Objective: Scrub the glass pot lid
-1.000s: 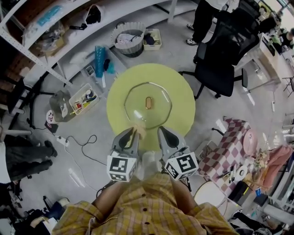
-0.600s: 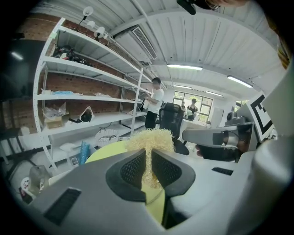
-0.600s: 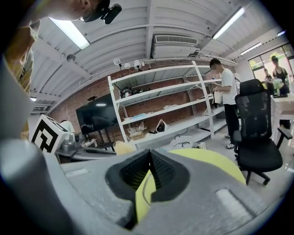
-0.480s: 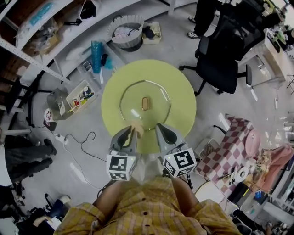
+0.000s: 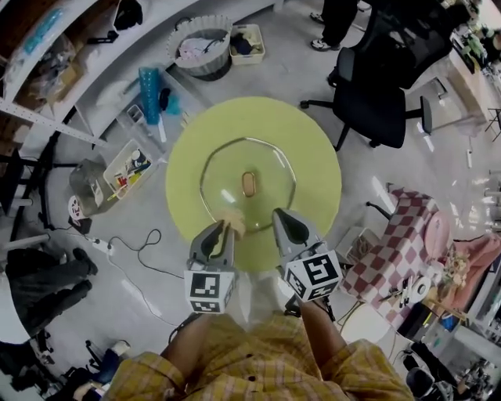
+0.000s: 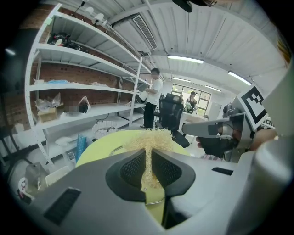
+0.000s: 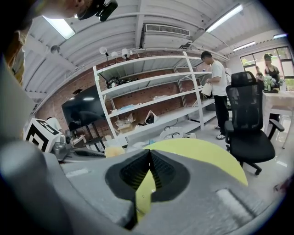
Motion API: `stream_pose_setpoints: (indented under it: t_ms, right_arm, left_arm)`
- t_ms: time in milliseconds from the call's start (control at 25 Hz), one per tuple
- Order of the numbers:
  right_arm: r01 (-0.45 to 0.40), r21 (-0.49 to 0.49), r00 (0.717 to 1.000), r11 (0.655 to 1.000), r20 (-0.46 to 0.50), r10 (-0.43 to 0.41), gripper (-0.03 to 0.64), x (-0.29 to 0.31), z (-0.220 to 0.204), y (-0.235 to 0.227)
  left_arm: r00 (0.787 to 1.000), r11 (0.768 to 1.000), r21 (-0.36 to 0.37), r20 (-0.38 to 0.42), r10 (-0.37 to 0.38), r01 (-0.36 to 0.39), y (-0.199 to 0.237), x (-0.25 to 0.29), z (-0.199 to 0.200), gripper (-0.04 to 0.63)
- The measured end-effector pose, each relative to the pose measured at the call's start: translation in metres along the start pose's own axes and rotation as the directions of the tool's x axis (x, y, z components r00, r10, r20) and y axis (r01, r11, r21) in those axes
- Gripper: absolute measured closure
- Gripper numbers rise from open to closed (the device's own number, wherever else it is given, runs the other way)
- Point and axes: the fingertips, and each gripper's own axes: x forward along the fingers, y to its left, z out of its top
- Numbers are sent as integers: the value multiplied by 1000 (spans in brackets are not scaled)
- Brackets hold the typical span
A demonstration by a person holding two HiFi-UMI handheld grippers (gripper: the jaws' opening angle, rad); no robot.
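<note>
The scrub pad (image 5: 232,221) in the left gripper (image 5: 224,233) now sits a little further in over the near rim of the glass pot lid (image 5: 235,164). A second ago it was right at the edge. The right gripper (image 5: 283,221) is a bit further from the left one, so the gap between them is wider. The round green table (image 5: 313,149) looks bigger now. The standing person (image 5: 337,19) is nearly out of the top of the head view.

lime-yellow table (image 5: 313,149), straw-pale scrubber (image 5: 232,222), clear lid (image 5: 270,168) with amber knob (image 5: 249,183) — yellow plaid shirt (image 5: 258,360), pink-checked cloth (image 5: 395,243)
</note>
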Motion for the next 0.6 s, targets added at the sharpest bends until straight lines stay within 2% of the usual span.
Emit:
stream_pose_setpoints:
  t_ms: [600]
  right_arm:
    - [62, 57, 996, 996, -72, -58, 618, 41, -55, -13]
  left_arm:
    - [990, 1000, 18, -138, -22, 25, 27, 52, -58, 558]
